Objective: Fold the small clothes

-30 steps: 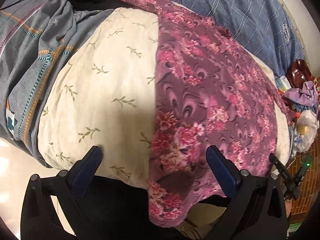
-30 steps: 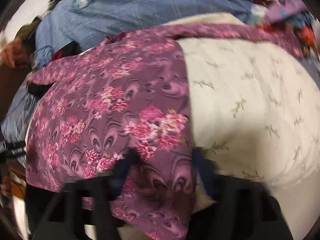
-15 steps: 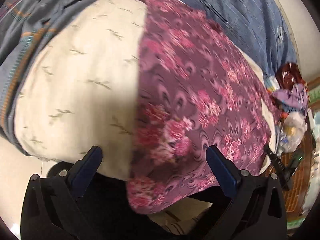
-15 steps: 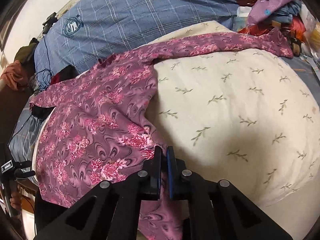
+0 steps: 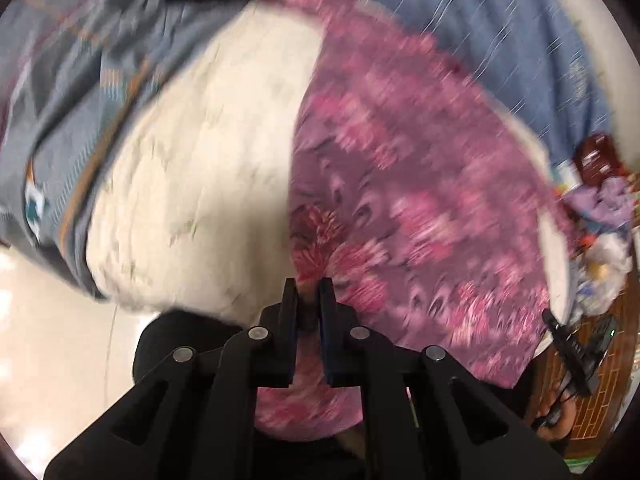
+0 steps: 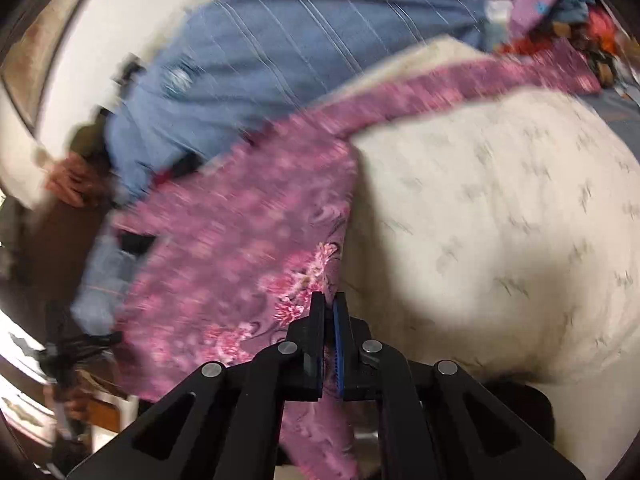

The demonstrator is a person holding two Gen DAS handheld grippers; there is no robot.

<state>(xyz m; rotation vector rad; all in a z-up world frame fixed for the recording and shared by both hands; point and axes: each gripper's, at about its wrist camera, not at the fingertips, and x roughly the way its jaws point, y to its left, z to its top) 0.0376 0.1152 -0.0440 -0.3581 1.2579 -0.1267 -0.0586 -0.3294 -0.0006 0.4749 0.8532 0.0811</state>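
**Both grippers pinched on the floral garment**

A cream leaf-print cushion carries the purple floral garment, draped over one side of it. The left gripper has just closed on the hem; fabric seems caught between. The right gripper clamps the garment's edge beside the cushion.

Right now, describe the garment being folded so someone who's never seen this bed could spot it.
Find the cream pillow printed with small leaf sprigs. Draped over one side of it is the purple floral top, its near edge pinched by both grippers. Pink flower clusters set it apart from the blue checked cloth behind.
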